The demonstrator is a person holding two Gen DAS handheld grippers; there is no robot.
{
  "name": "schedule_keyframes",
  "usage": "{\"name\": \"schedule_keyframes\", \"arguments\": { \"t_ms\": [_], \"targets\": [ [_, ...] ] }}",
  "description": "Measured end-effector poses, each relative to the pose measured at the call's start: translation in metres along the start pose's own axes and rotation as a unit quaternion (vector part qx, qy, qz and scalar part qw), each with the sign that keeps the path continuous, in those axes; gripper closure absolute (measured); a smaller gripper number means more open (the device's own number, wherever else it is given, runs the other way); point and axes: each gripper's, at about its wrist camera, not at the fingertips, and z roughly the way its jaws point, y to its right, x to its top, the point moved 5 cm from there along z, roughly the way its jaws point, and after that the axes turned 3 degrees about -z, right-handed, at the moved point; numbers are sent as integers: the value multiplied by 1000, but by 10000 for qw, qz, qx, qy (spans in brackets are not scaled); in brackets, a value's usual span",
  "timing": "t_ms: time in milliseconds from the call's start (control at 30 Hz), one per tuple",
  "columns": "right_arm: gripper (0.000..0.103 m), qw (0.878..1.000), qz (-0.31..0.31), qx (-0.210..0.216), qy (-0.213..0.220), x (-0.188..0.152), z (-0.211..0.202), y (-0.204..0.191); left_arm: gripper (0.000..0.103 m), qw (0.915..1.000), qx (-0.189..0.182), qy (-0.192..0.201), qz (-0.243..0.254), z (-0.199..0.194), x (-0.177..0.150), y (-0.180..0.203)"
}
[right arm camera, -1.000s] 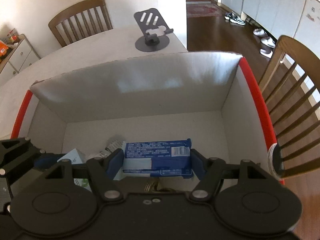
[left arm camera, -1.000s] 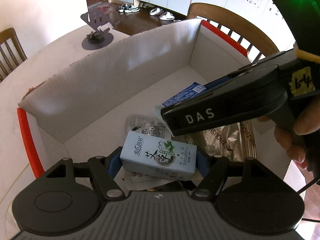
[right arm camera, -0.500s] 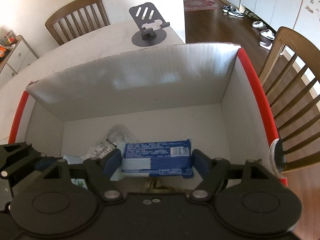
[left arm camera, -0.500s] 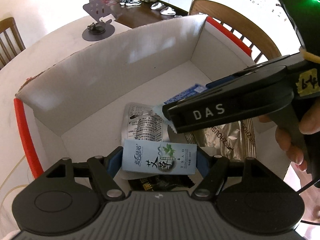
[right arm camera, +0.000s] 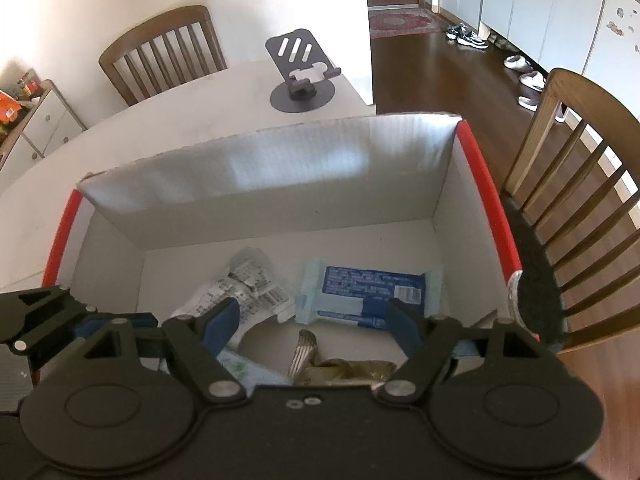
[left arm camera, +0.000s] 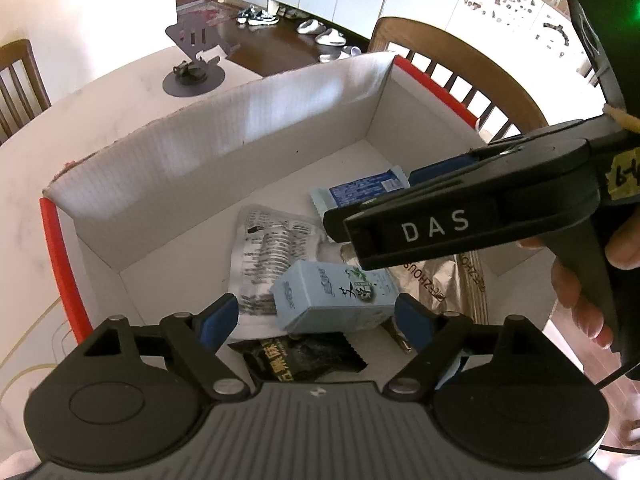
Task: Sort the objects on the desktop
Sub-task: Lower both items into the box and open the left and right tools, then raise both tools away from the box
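Note:
A white cardboard box (left arm camera: 200, 152) with red edges holds the sorted items. My left gripper (left arm camera: 316, 320) hangs over its near side. Its jaws are opening, and the pale blue carton (left arm camera: 336, 296) lies tilted between the pads, resting on a printed silver pouch (left arm camera: 272, 248) and a black packet (left arm camera: 304, 356). My right gripper (right arm camera: 312, 320) stands open above the box floor. The blue wrapped packet (right arm camera: 368, 292) lies flat there, just beyond its fingertips and free of them. A foil bag (left arm camera: 440, 284) lies under the right gripper.
A dark phone stand (right arm camera: 300, 76) sits on the white table (right arm camera: 168, 128) behind the box. Wooden chairs (right arm camera: 580, 184) stand at the right and at the far side. A person's hand (left arm camera: 580, 292) holds the right gripper's handle.
Both grippers' jaws have spread. The pale blue carton has slipped from the left pads and tipped onto the packets. The blue packet has dropped from the right pads to the box floor.

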Motion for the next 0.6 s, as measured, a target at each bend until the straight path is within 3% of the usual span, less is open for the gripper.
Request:
{"name": "schedule_keyframes", "arguments": {
  "t_ms": [533,600],
  "targets": [
    [23,9994,-57,66,336,-5,-40,-14,16,9992,-120,371,10,-44,-7,13],
    [23,9991,-95,79,396,-7,-48,-17,12,9989,-109,451,71,-51,-9,16]
  ]
}}
